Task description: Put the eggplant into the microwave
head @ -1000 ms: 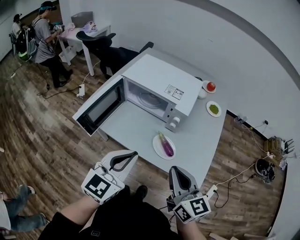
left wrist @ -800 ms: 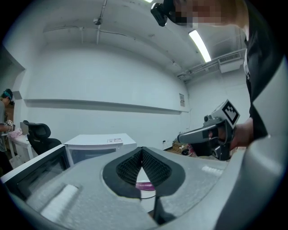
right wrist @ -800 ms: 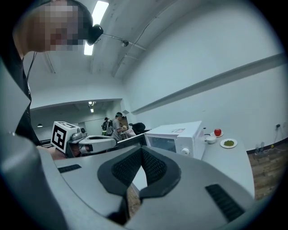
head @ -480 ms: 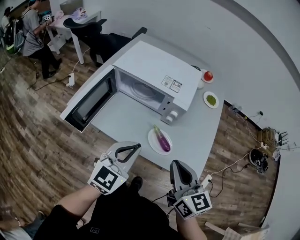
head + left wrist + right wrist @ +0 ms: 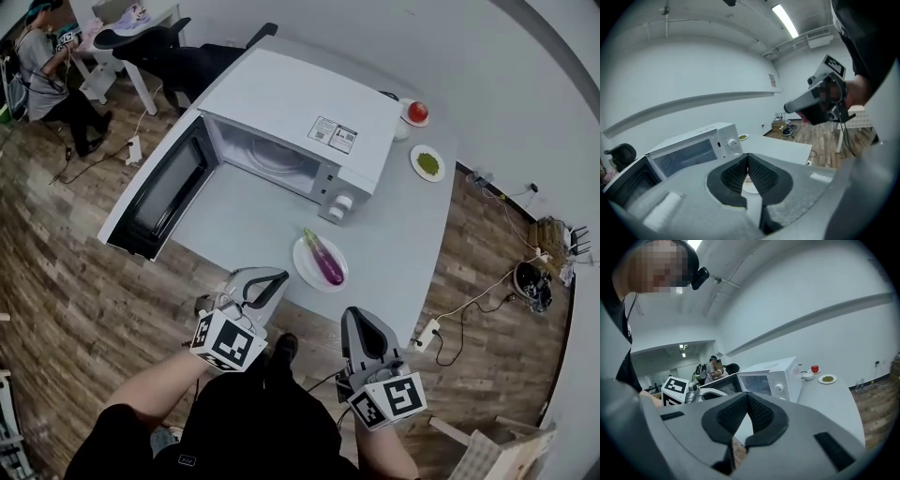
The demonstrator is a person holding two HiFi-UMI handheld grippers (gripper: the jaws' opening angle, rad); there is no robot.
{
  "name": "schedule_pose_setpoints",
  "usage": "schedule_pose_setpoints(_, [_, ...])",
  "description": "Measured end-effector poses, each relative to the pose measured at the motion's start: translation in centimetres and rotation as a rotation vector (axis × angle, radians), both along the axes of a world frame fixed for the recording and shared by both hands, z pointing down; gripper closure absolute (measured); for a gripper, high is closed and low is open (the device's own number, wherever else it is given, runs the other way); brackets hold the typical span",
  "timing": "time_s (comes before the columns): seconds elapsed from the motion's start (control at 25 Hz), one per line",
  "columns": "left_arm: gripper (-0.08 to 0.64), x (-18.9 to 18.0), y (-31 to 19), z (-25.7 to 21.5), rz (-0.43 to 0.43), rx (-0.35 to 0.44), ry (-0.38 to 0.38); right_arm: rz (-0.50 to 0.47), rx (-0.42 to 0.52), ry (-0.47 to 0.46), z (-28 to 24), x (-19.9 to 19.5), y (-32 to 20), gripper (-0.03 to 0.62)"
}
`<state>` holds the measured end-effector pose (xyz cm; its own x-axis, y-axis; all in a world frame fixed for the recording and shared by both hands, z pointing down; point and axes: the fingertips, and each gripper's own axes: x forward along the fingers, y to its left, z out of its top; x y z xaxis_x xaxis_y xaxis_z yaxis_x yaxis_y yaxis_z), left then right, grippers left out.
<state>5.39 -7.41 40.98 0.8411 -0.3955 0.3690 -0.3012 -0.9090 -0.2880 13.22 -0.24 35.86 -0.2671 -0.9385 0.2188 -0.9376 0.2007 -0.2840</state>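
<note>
Two tools show up here, and both have their jaws pressed together with nothing between them. In the head view the left tool [image 5: 266, 279] has its tip at the near edge of the worktop [image 5: 403, 239], about 8 o'clock from the plate [image 5: 306, 265]. The right tool [image 5: 357, 319] is at roughly 5 o'clock from that plate, tip also at the worktop's edge. Both point up toward 12 o'clock, at the microwave [image 5: 300, 98], and neither touches anything.

The eggplant [image 5: 324, 260] is purple with a green stem end. It lies on the white plate, stem aimed at about 11 o'clock. The plate sits on the worktop at 6 o'clock from the microwave's two knobs [image 5: 337, 208], close to the microwave but not touching it.

The microwave is white, and its door [image 5: 155, 192] is swung wide open toward 8 o'clock, out past the worktop's edge. The glass turntable [image 5: 272, 155] is visible inside.

At 3 o'clock from the microwave there's a small white bowl [image 5: 401, 131] and a little plate with a tomato [image 5: 416, 112]. A second plate with something green [image 5: 427, 162] is at 5 o'clock from the tomato.

Way off at 10 o'clock a person [image 5: 42, 75] stands on the wooden floor [image 5: 84, 281] near a black office chair [image 5: 173, 56]. A power strip [image 5: 425, 333] lies on the floor at 3 o'clock from the right tool.
</note>
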Motion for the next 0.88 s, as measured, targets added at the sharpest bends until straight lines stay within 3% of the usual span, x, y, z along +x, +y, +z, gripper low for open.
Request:
schedule_pose_setpoints(0.16, [0.551, 1.3, 0.3, 3.4, 0.058, 0.059, -0.105, 0.016, -0.019, -0.014, 1.7, 0.4, 0.2, 0.581])
schedule_pose_setpoints(0.32, [0.551, 1.8, 0.2, 6.9, 0.102, 0.059, -0.187, 0.018, -0.036, -0.027, 3.3, 0.4, -0.3, 0.581])
schedule_pose_setpoints(0.76, [0.544, 4.4, -0.3, 13.1, 0.21, 0.134, -0.334, 0.041, -0.074, -0.032, 6.6, 1.7, -0.6, 0.581])
schedule_pose_setpoints(0.88, [0.498, 4.7, 0.2, 15.3, 0.263, 0.16, -0.394, 0.039, -0.088, -0.032, 7.5, 1.7, -0.6, 0.581])
